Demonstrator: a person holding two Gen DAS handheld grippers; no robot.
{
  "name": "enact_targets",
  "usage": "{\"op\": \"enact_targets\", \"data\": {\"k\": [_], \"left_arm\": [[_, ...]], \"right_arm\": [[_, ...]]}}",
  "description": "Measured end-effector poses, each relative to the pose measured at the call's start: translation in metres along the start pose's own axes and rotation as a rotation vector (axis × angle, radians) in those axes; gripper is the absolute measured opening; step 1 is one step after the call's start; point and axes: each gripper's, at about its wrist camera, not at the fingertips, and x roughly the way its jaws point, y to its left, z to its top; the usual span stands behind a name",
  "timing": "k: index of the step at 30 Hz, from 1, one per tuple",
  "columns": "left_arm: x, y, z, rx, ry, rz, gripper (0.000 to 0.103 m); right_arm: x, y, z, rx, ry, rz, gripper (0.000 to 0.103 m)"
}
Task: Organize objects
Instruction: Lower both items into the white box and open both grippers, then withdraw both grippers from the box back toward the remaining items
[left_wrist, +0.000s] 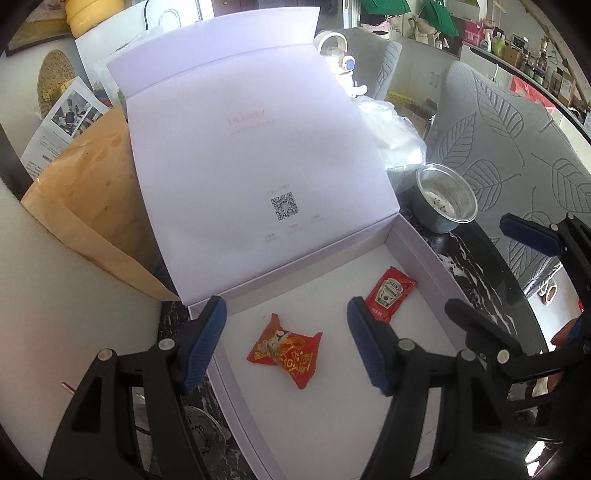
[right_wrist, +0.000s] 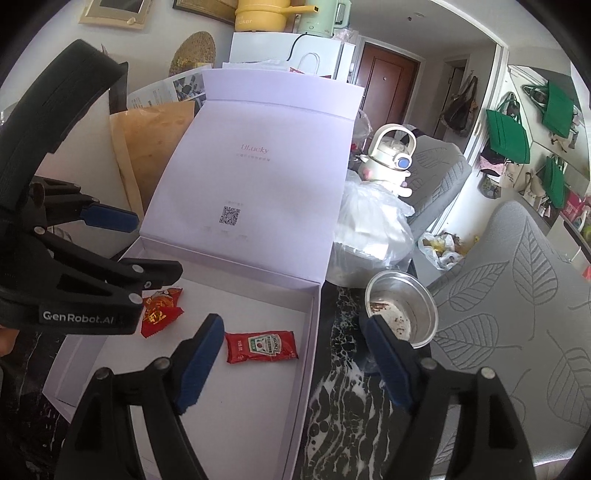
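Observation:
A pale lilac gift box (left_wrist: 417, 254) lies open on the dark marble table, its lid (left_wrist: 258, 155) standing up behind. Inside lie a red and gold candy wrapper (left_wrist: 286, 350) and a red Heinz ketchup packet (left_wrist: 389, 293). My left gripper (left_wrist: 286, 343) is open and empty, hovering just above the candy. My right gripper (right_wrist: 291, 363) is open and empty over the box's right wall (right_wrist: 308, 354), the ketchup packet (right_wrist: 262, 346) just left of centre. The candy (right_wrist: 160, 310) shows partly behind the left gripper (right_wrist: 147, 251). The right gripper also shows in the left wrist view (left_wrist: 491, 273).
A steel cup (right_wrist: 400, 308) with crumbs stands right of the box. A white plastic bag (right_wrist: 373, 229) and a cream kettle (right_wrist: 391, 155) sit behind it. A brown paper bag (left_wrist: 92, 199) leans left of the lid. Grey leaf-print chairs (right_wrist: 517, 280) stand at the right.

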Motion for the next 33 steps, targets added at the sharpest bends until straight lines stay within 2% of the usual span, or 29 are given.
{"op": "enact_targets", "data": {"k": [13, 16, 33], "left_arm": [[-0.066, -0.012, -0.009, 0.017, -0.092, 0.003, 0.067], [-0.082, -0.014, -0.016, 0.022, -0.113, 0.019, 0.067], [-0.155, -0.028, -0.054, 0.019, -0.195, -0.011, 0.071]], "right_arm": [[-0.064, 0.004, -0.002, 0.022, -0.056, -0.051, 0.08], [-0.083, 0.007, -0.005, 0.03, -0.07, -0.052, 0.08], [-0.177, 0.022, -0.031, 0.043, -0.135, -0.106, 0.082]]}}
